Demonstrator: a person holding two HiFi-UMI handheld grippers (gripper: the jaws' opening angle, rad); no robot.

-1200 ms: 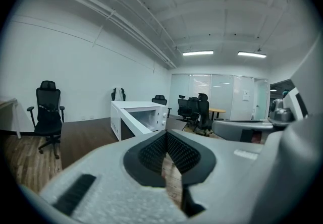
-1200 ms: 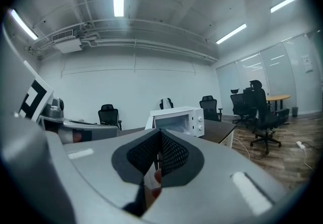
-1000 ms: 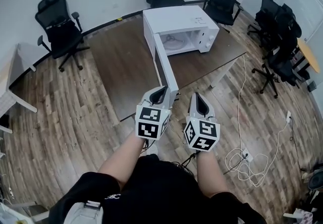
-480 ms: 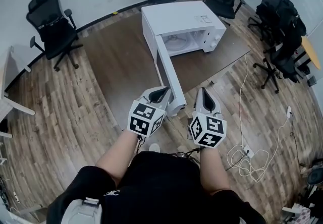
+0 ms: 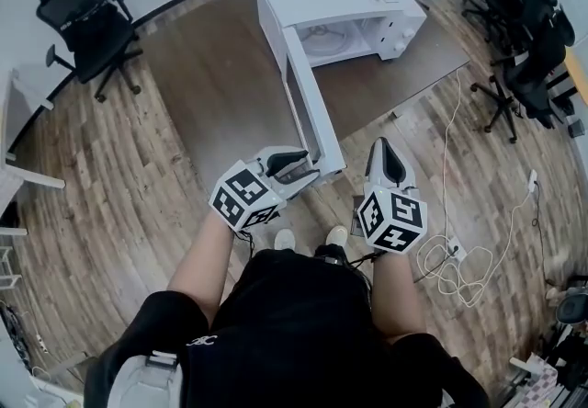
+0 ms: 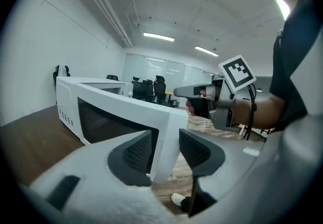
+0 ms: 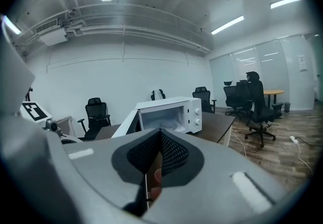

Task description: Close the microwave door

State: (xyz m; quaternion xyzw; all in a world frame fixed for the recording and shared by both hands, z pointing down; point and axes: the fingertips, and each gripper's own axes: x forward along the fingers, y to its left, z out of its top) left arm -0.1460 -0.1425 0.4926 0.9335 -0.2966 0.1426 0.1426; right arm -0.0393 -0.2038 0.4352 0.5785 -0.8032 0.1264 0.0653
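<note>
Since the earlier frames the left gripper [image 5: 299,164] has swung round to point across at the free end of the microwave door [image 5: 308,117], and its jaws have just been opening. They stand spread now, with the door's outer edge [image 6: 169,117] showing in the gap just ahead of the pads – framed, not pinched.

On the far side of that door the right gripper [image 5: 387,156] has its jaws pressed together on nothing [image 7: 160,153]. The open microwave [image 7: 169,114] lies well ahead of them, a little to their left.

From its rear left corner on the brown table [image 5: 211,75], the microwave [image 5: 335,2] lets the door hang wide open, out toward the person.

It looks a stiff, light panel that swings freely on its hinge, and its glossy white plastic is likely slippery to clamp. A flat push on the outer face near the free edge – farthest from the hinge – should serve best. Too hard a shove could slide the oven on the tabletop.
</note>
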